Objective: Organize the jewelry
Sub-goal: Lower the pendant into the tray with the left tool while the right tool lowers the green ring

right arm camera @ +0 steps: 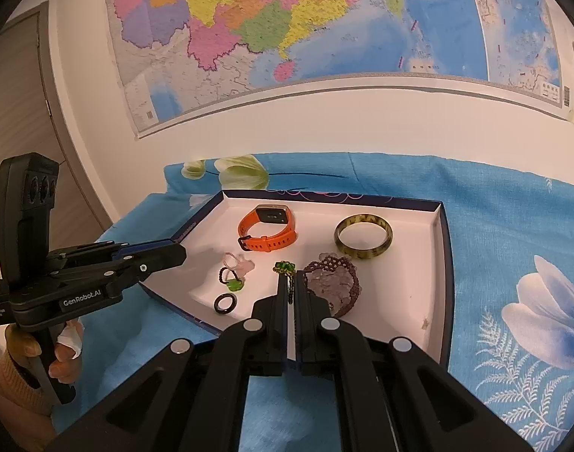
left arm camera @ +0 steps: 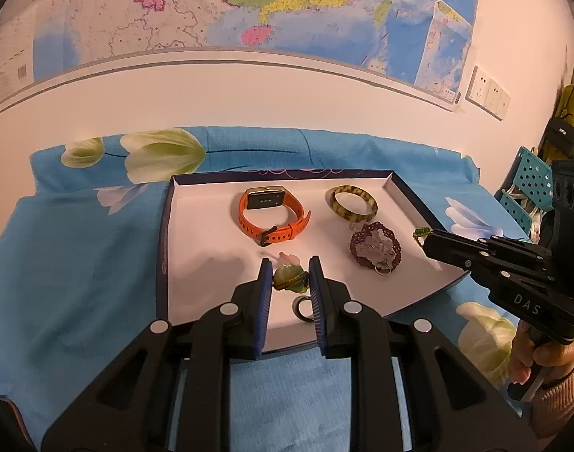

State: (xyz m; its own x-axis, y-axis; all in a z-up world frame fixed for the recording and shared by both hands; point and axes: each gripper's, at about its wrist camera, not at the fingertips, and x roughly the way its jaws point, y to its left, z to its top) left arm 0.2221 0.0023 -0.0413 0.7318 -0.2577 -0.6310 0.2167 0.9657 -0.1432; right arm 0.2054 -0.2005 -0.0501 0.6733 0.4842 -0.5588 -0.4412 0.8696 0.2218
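The left gripper [left arm camera: 290, 267] hangs over the near part of the white tray [left arm camera: 211, 233], fingers [left arm camera: 265, 275] spread either side of a green bead ring [left arm camera: 290, 278], apart from it as the right wrist view shows. A dark ring [right arm camera: 225, 303] lies just nearer. The right gripper [right arm camera: 291, 282] has its fingers [right arm camera: 281, 290] pressed nearly together, pinching a green-flowered bead strand [right arm camera: 285, 267] above the tray, beside the maroon beaded bracelet [right arm camera: 334, 278]. A pale pink ring [right arm camera: 237, 263] lies just past the green one. Farther back rest an orange watch [left arm camera: 272, 214] and a mottled bangle [left arm camera: 354, 203], well apart. The tray sits on a blue floral cloth [left arm camera: 79, 263].
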